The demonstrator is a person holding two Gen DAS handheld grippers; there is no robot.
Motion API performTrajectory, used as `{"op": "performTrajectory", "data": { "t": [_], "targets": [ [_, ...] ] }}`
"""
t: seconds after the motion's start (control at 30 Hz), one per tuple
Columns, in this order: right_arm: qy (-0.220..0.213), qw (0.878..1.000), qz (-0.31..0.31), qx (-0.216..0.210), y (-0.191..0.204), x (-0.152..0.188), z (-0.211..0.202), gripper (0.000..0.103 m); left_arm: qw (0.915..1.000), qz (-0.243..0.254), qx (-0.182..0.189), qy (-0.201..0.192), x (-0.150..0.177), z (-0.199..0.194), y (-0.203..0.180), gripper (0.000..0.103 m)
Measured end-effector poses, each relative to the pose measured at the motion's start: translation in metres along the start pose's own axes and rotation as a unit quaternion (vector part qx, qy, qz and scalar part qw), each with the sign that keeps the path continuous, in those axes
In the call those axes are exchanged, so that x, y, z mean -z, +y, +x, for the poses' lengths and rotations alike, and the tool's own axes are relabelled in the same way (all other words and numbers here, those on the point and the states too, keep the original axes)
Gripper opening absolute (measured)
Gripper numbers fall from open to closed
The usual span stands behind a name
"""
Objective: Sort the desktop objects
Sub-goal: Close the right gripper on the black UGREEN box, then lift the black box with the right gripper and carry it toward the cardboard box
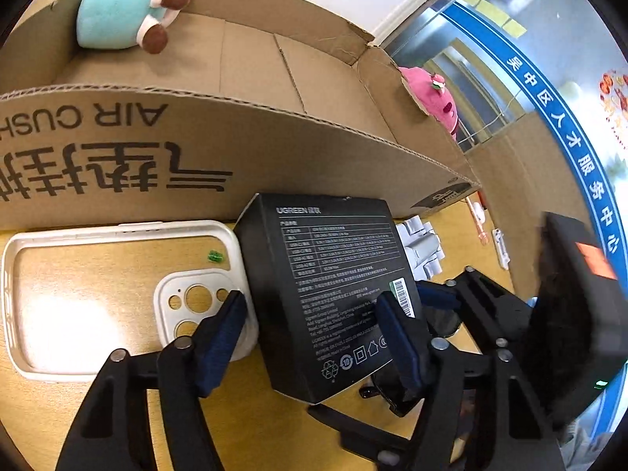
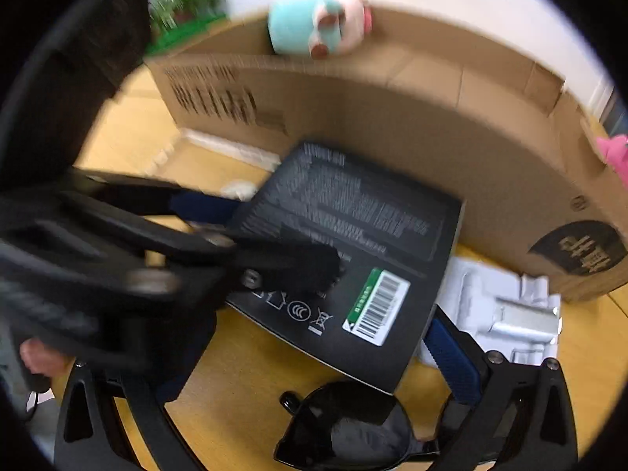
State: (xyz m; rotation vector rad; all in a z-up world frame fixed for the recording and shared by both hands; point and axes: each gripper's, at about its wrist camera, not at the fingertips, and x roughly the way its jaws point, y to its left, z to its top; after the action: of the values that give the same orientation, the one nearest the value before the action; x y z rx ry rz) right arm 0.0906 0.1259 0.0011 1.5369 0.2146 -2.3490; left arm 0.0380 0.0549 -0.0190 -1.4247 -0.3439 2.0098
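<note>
Black retail box (image 1: 333,274): lies printed face up on the bench (image 1: 255,412), just in front of the long printed wall of the cardboard carton (image 1: 274,149). Long axis runs toward that wall, skewed a little. Brand-name end sits nearest the carton; barcode end points away from it. The corner farthest from the carton overlaps a pair of dark sunglasses (image 2: 345,428), so the box looks slightly tilted.

Left gripper (image 1: 314,322): fingers partly open and straddling the barcode end of the black box. One blue pad sits at the box's side edge and over the rim of a white phone case (image 1: 117,302). The other pad overlaps the face by the barcode. Cannot tell whether either pad presses on the box.

Right gripper (image 2: 314,365): fingers spread wide, holding nothing. The sunglasses and the far-from-carton corner of the black box lie between them.

Other items: the phone case lies flat along the carton's printed wall, beside the black box. A white moulded packing tray (image 2: 510,314) sits on the other side of the box, near the carton's corner. A teal plush (image 1: 125,4) rests on the carton's far wall.

Hidden or unclear: the right wrist view is motion-blurred. There the left gripper covers one of the right gripper's fingers and part of the box face. The sunglasses are cut off at the frame edge.
</note>
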Motion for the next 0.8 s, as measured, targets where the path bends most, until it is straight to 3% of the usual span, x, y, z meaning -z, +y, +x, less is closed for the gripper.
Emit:
{"op": "performTrajectory", "data": {
  "t": [0.13,0.3,0.4,0.43,0.57,0.8],
  "targets": [
    [0.060,0.998,-0.015,0.017,0.005,-0.014,0.006,0.103,1.0000,-0.004,0.002,0.005,-0.003,-0.004,0.005,0.067],
    [0.078,0.997,0.008,-0.015,-0.003,-0.017,0.003,0.103,0.9999,-0.007,0.006,0.008,-0.002,-0.006,0.009,0.067],
    [0.104,0.992,0.040,-0.054,-0.012,-0.013,0.007,0.103,0.9999,-0.007,0.008,0.014,-0.003,-0.007,0.011,0.067],
    [0.090,0.992,0.065,-0.064,-0.016,-0.010,0.003,0.103,0.9998,-0.006,0.008,0.016,-0.002,-0.008,0.012,0.067],
    [0.100,0.981,0.137,-0.092,-0.029,-0.003,-0.004,0.103,0.9997,0.000,0.008,0.023,-0.002,-0.008,0.010,0.067],
    [0.103,0.982,0.127,-0.096,-0.029,-0.002,-0.010,0.103,0.9997,0.008,0.007,0.023,0.000,-0.008,0.008,0.067]
  ]
}}
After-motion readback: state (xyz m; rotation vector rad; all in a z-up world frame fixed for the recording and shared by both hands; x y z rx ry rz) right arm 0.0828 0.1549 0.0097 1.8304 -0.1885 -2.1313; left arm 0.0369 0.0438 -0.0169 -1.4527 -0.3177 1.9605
